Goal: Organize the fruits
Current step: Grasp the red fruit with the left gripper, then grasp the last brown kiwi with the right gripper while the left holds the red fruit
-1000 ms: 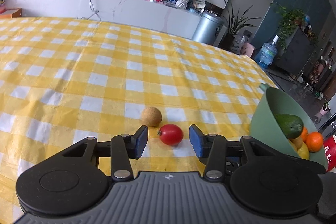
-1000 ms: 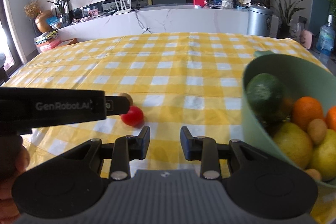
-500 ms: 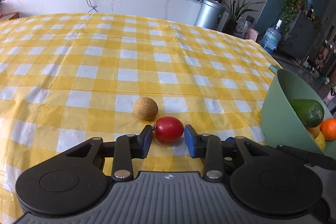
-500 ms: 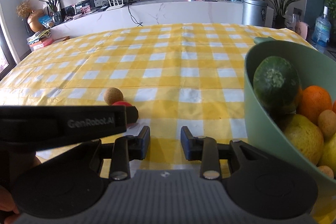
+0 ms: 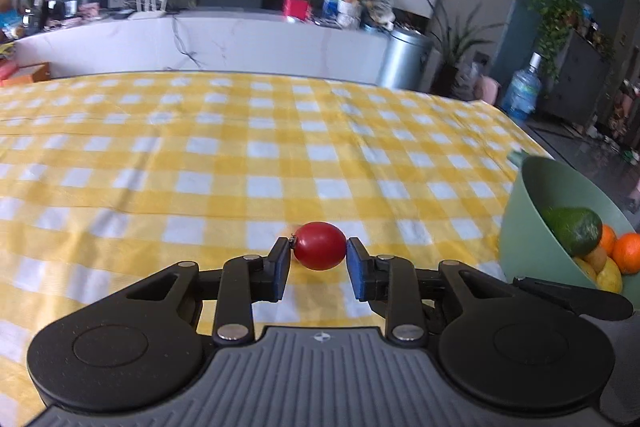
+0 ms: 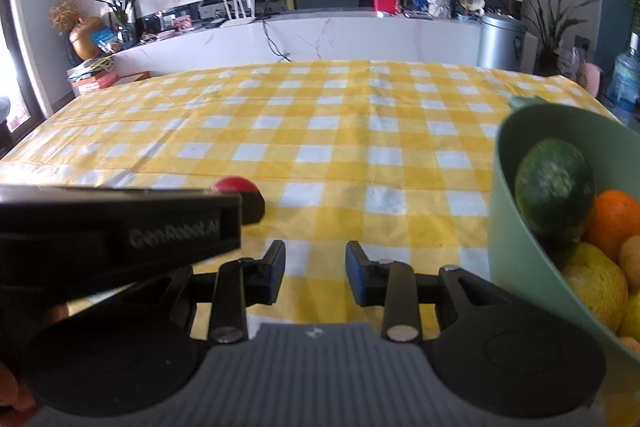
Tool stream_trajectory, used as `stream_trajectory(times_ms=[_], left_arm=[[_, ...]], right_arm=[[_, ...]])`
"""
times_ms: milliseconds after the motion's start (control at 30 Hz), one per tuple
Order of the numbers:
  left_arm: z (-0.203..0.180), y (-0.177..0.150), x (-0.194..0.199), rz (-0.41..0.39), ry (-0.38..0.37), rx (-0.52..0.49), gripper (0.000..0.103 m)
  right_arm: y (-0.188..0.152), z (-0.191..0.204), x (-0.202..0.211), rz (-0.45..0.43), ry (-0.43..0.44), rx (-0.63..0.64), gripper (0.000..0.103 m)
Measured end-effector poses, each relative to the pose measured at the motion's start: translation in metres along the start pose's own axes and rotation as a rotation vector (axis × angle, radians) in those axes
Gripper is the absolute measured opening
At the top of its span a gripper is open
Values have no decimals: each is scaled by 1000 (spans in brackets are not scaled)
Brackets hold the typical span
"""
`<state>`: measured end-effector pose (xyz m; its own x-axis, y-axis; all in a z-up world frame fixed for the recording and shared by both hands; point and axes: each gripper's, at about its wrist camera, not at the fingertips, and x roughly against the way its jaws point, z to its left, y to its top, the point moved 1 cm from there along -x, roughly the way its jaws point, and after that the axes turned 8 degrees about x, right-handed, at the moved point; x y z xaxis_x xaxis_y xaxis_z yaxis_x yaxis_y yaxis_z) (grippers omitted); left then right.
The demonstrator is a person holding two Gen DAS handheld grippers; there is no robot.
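Note:
A small red tomato (image 5: 320,246) sits between the blue pads of my left gripper (image 5: 319,251). Its jaws are closing and both pads touch the fruit. Just behind the tomato, only a sliver of a round brown fruit (image 5: 294,227) shows on the yellow checked cloth. In the right wrist view the left gripper's black body crosses the left side, with the tomato (image 6: 234,183) peeking over it. My right gripper (image 6: 315,261) hovers over the cloth, its jaws a little apart with nothing between them. To its right a green bowl (image 6: 516,259) leans, holding an avocado (image 6: 554,183), oranges (image 6: 616,219) and a lemon (image 6: 596,283).
The checked table (image 5: 200,163) stretches far ahead and to the left. The green bowl (image 5: 524,227) stands at the right near the table's edge. Beyond the table are a white counter (image 5: 240,43), a metal bin (image 5: 404,59) and a water bottle (image 5: 520,91).
My left jaws have narrowed from well apart onto the tomato. The tomato now covers most of the brown fruit. The right gripper's jaws have kept their gap.

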<state>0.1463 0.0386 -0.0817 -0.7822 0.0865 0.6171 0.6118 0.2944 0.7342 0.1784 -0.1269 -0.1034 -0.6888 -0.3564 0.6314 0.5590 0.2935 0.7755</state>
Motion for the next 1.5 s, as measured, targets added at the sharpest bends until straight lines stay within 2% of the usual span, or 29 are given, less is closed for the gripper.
stream_trajectory(times_ms=[133, 267, 700, 833, 967, 1100, 1267, 1500], left_arm=[[17, 7, 2, -10, 72, 73, 33], [35, 10, -1, 7, 101, 151, 33], [54, 10, -6, 9, 168, 208, 33], [55, 10, -8, 17, 172, 212, 34], [55, 9, -10, 23, 175, 204, 34], [52, 10, -9, 22, 178, 177, 34], [46, 11, -2, 18, 168, 162, 34], [24, 15, 19, 12, 137, 122, 34]], right_arm=[[5, 13, -3, -24, 36, 59, 31], [10, 24, -10, -51, 52, 112, 31], [22, 39, -40, -62, 69, 168, 31], [23, 40, -46, -56, 68, 168, 31], [22, 38, -48, -47, 76, 162, 24], [23, 38, -45, -48, 91, 152, 23], [24, 40, -28, -79, 82, 176, 23], [24, 26, 9, -73, 63, 129, 23]])
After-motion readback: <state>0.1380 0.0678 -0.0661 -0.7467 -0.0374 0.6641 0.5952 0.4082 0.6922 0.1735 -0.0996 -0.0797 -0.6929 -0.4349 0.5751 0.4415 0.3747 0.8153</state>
